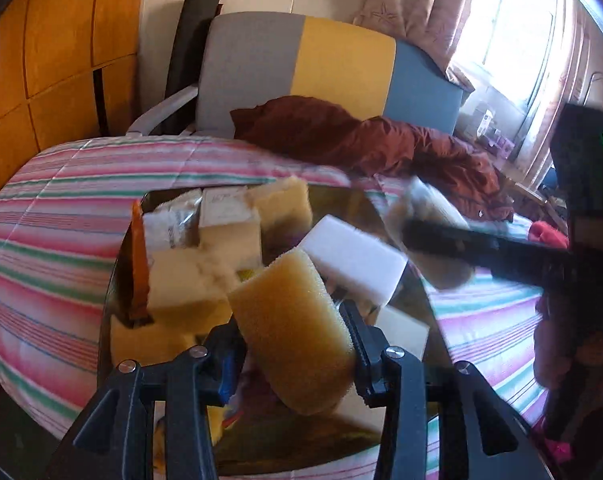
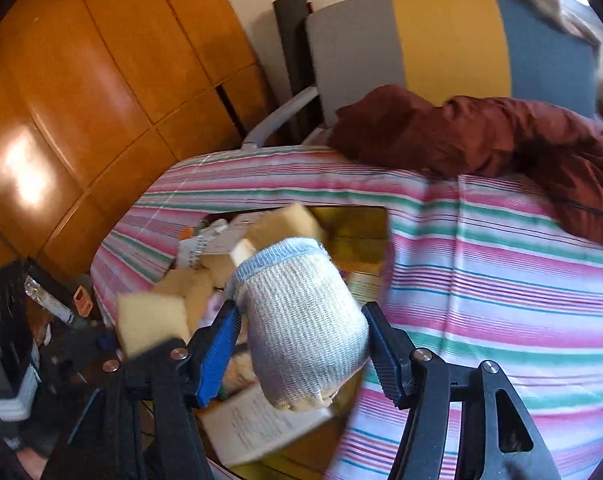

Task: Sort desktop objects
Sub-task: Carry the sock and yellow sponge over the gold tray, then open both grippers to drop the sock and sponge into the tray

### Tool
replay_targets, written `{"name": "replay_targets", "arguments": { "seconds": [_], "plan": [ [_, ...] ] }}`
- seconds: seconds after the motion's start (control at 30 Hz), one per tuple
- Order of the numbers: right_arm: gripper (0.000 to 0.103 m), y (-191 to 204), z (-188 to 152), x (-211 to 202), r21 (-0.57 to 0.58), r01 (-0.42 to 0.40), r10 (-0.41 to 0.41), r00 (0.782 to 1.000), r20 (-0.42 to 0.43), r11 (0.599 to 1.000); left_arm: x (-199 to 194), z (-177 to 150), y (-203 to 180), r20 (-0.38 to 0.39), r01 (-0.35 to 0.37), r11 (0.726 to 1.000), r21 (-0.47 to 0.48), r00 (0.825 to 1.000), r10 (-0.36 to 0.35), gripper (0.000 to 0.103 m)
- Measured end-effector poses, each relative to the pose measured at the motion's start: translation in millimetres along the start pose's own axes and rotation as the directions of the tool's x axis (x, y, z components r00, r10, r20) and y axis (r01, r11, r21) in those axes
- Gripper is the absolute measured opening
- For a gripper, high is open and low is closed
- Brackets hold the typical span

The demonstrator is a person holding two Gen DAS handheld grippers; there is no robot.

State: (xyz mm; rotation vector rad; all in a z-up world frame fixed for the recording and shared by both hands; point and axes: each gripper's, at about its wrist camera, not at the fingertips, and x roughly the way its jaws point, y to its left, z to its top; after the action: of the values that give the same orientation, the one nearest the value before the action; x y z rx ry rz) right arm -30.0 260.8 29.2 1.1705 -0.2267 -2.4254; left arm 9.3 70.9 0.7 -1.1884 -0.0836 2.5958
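My left gripper (image 1: pixel 295 326) is shut on a yellow sponge (image 1: pixel 293 320) and holds it above a glossy tray (image 1: pixel 381 208) that lies on the striped bed. The tray holds several sponges, a white foam block (image 1: pixel 353 260) and a white paper-wrapped box (image 1: pixel 225 208). My right gripper (image 2: pixel 301 336) is shut on a sponge wrapped in a white knit cloth with a blue hem (image 2: pixel 301 320), also above the tray (image 2: pixel 365 224). The left gripper with its yellow sponge (image 2: pixel 153 326) shows at the left of the right wrist view. The right gripper's arm (image 1: pixel 481 248) crosses the left wrist view.
The pink, green and white striped bedspread (image 2: pixel 501 272) covers the bed. A crumpled maroon garment (image 1: pixel 365 136) lies at the headboard (image 1: pixel 341 64). An orange strip (image 1: pixel 139 264) stands at the tray's left edge. A wooden wardrobe (image 2: pixel 81 92) is at the left, with floor clutter (image 2: pixel 49 304) beside the bed.
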Motion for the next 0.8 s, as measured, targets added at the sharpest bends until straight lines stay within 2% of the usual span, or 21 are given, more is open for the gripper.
{"name": "replay_targets", "arguments": {
  "seconds": [0.17,0.27,0.4,0.47,0.6,0.8],
  "plan": [
    [0.063,20,10,30,0.006,-0.046,0.046,0.998,-0.04,0.999,16,-13,11,-0.047,-0.008,1.0,-0.013,0.999,0.007,0.044],
    [0.067,25,16,51,0.015,-0.039,0.04,0.997,-0.064,0.999,25,-12,14,-0.056,-0.018,1.0,-0.008,0.998,0.018,0.045],
    [0.068,24,21,70,0.063,-0.066,0.072,0.994,-0.086,0.996,28,-10,15,-0.047,-0.021,1.0,-0.012,0.999,0.021,0.046],
    [0.072,23,22,70,0.079,-0.078,0.084,0.993,-0.084,0.994,24,-10,16,-0.033,-0.024,1.0,-0.015,0.999,0.023,0.051],
    [0.072,28,17,66,0.063,-0.074,0.079,0.994,-0.077,0.995,16,-8,19,-0.005,-0.055,0.998,-0.016,0.999,0.054,0.054],
    [0.072,29,5,54,0.054,-0.026,0.028,0.998,-0.05,0.998,3,-7,19,0.025,-0.096,0.995,-0.017,0.995,0.097,0.059]
  ]
}}
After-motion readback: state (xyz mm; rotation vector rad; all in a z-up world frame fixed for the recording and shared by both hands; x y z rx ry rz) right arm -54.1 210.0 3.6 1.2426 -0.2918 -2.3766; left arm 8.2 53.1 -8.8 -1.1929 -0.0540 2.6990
